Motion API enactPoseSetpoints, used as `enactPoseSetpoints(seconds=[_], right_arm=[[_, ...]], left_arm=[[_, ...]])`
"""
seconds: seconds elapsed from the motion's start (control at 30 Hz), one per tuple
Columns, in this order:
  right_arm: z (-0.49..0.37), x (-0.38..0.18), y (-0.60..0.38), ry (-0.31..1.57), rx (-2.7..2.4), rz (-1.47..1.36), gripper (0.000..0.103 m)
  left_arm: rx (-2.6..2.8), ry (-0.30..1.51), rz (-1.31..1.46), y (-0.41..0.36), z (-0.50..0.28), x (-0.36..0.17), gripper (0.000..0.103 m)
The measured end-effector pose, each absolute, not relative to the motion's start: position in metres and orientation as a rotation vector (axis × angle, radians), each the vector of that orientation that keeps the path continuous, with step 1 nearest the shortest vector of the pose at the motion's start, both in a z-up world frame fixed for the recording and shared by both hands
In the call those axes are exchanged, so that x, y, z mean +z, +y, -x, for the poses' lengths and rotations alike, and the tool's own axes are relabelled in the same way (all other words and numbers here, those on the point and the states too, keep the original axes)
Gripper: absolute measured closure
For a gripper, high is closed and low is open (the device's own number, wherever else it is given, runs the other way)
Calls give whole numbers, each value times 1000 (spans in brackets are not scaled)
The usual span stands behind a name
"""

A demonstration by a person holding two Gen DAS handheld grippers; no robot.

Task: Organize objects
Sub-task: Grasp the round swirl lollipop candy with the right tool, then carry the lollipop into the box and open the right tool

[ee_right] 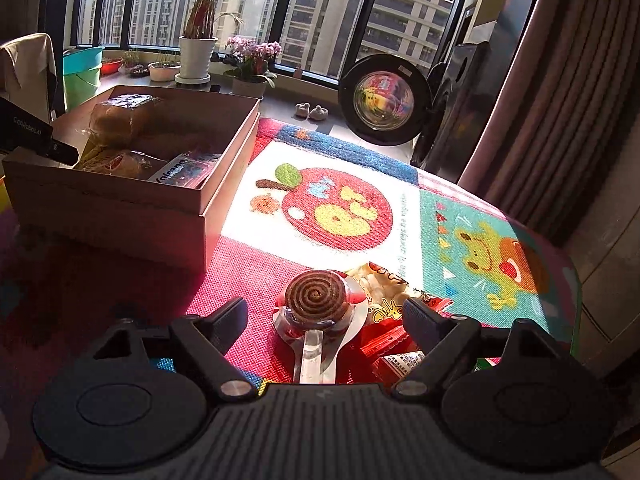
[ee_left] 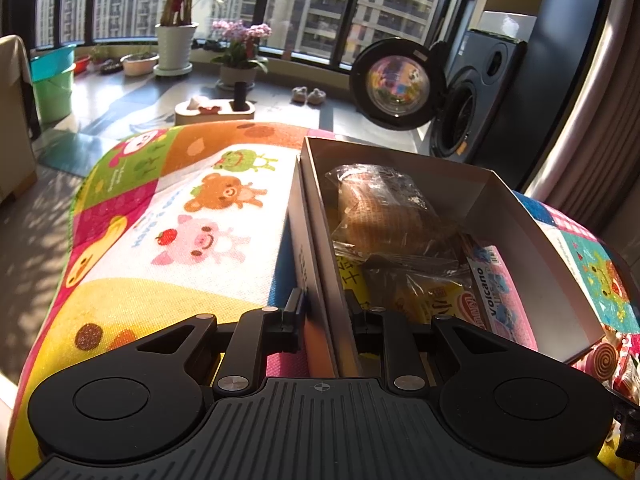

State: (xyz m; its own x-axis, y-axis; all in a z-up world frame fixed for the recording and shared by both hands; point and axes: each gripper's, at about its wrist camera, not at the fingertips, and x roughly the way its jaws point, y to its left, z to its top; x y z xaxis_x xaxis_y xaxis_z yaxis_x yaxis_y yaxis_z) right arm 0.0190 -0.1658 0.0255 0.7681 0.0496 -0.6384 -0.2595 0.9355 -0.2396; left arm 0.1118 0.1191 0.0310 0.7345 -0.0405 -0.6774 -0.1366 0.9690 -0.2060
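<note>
1. Left wrist view: the left hand-held gripper (ee_left: pixel 325 316) pinches the near-left wall of the cardboard box (ee_left: pixel 316 216), one finger outside and one inside. The box sits on the cartoon-print tabletop (ee_left: pixel 180 216) and holds a wrapped bread (ee_left: pixel 384 212) and a pink Volcano packet (ee_left: pixel 500 296).
2. Right wrist view: the right hand-held gripper (ee_right: pixel 326 320) is spread wide around a spiral lollipop (ee_right: pixel 318 296), which lies near on the tabletop beside red snack packets (ee_right: pixel 392 340). The box stands far left.
</note>
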Motion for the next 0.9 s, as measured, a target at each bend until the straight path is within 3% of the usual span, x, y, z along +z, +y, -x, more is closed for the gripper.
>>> enactPoseSetpoints(seconds=[0.13,0.2,0.23,0.63,0.9], right_arm=[[-36,12,-160,712,166,336,32],[-34,12,-158,703,153,354,46],[-32,14,-159,707,154,356,48],[18,47,-170,776,292,241,49],[19,108,-153,649,445,108,49]], left_arm=[[52,747,247,119,-112,31,81],[52,748,246,119,-111,31,81],[53,749,242,118,-111,30,81],[57,744,242,118,-109,30,81],[58,743,243,118,-110,30,81]])
